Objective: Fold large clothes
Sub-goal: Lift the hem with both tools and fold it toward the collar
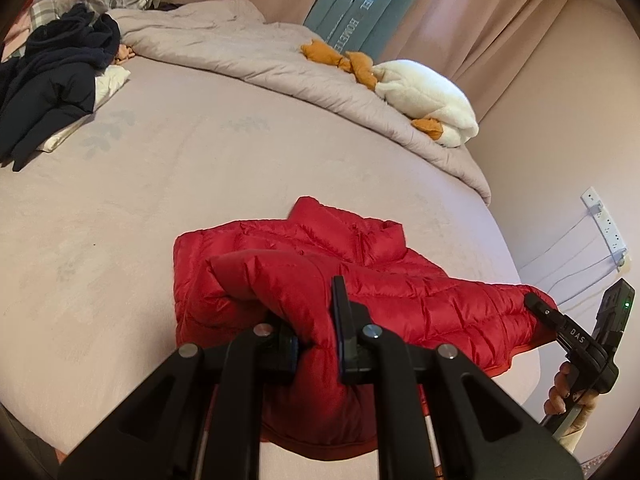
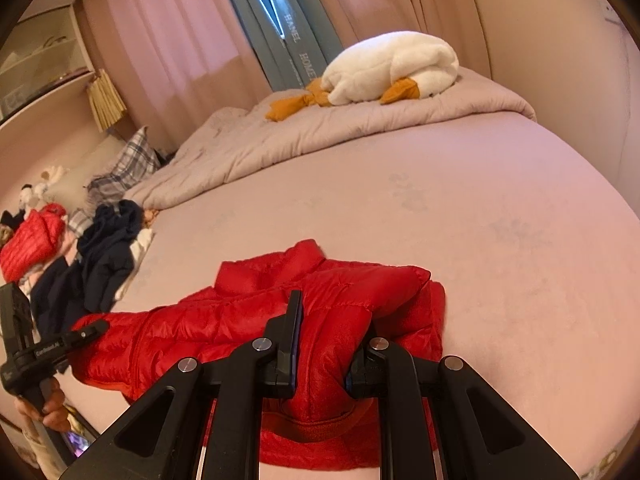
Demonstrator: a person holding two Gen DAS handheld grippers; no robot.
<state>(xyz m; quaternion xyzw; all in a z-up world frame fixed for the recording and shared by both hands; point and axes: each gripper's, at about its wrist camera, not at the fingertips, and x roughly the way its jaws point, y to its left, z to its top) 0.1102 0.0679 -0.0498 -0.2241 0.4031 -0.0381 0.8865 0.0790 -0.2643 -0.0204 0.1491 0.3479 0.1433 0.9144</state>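
A red puffer jacket (image 1: 360, 272) lies on the near part of the pink bed (image 1: 168, 184), partly folded, collar toward the far side. My left gripper (image 1: 316, 328) is shut on a bunched fold of its near hem. My right gripper (image 2: 324, 340) is shut on the jacket (image 2: 352, 292) at its other near end. In the left wrist view the right gripper (image 1: 538, 306) shows at the jacket's right edge. In the right wrist view the left gripper (image 2: 96, 326) shows at the jacket's left edge.
A pile of dark navy clothes (image 1: 52, 84) lies at the far left of the bed. A grey quilt (image 1: 248, 48) with a white and orange plush goose (image 1: 424, 96) lies along the far side. A second red jacket (image 2: 32, 240) sits beyond the dark pile. A power strip (image 1: 604, 220) hangs on the right wall.
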